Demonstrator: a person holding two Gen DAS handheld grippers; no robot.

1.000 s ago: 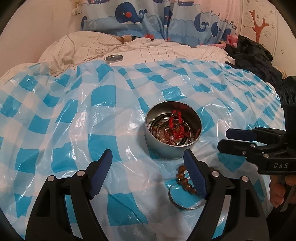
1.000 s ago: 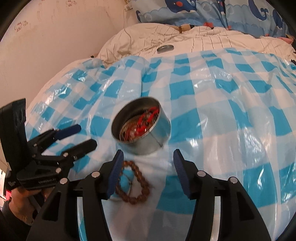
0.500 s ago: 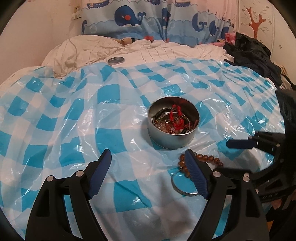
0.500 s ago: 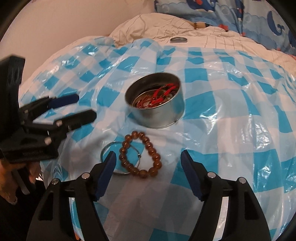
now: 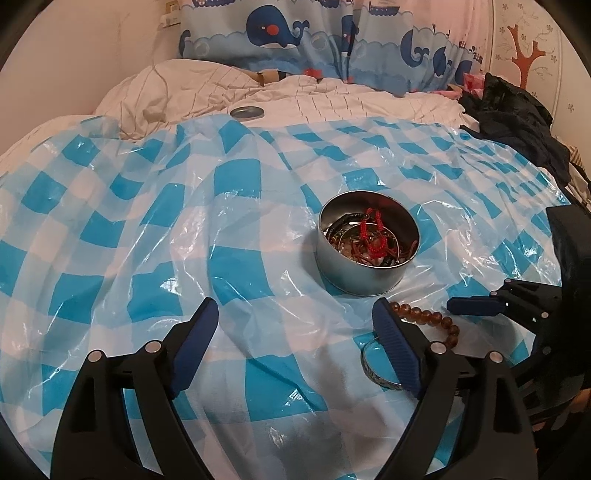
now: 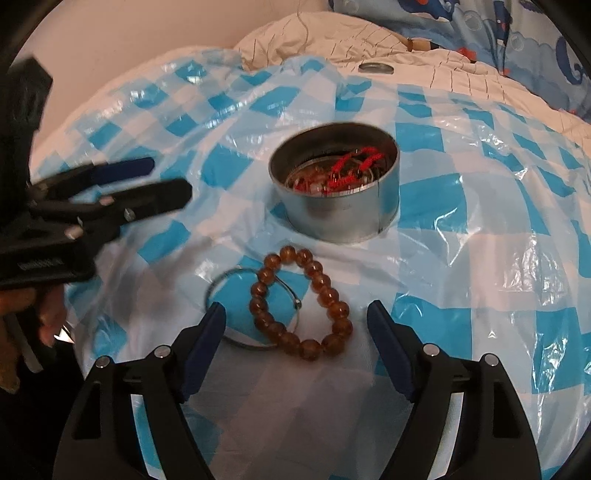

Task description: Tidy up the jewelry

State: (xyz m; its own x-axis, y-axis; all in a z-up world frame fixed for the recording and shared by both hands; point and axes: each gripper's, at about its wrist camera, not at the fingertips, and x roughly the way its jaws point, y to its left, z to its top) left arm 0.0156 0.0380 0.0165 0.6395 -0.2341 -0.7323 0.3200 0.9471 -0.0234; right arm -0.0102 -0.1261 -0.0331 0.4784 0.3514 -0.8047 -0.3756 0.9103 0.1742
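A round metal tin holding red cord and several other pieces of jewelry stands on the blue-and-white checked plastic sheet. In front of the tin a brown bead bracelet lies across a thin silver bangle. My right gripper hovers over both, its jaws opening and the pads touching neither. My left gripper hangs to the left of the tin, jaws opening, with nothing between them. Its right finger hides part of the bracelet and the bangle.
The tin's lid lies on the crumpled white bedding beyond the sheet. Dark clothes are piled at the far right, and a whale-print curtain hangs behind. A person's hand holds the left gripper's handle.
My right gripper has drawn back from the tin and its jaws have widened. The bracelet and bangle now lie in full view between its fingers. The left gripper has hardly moved.
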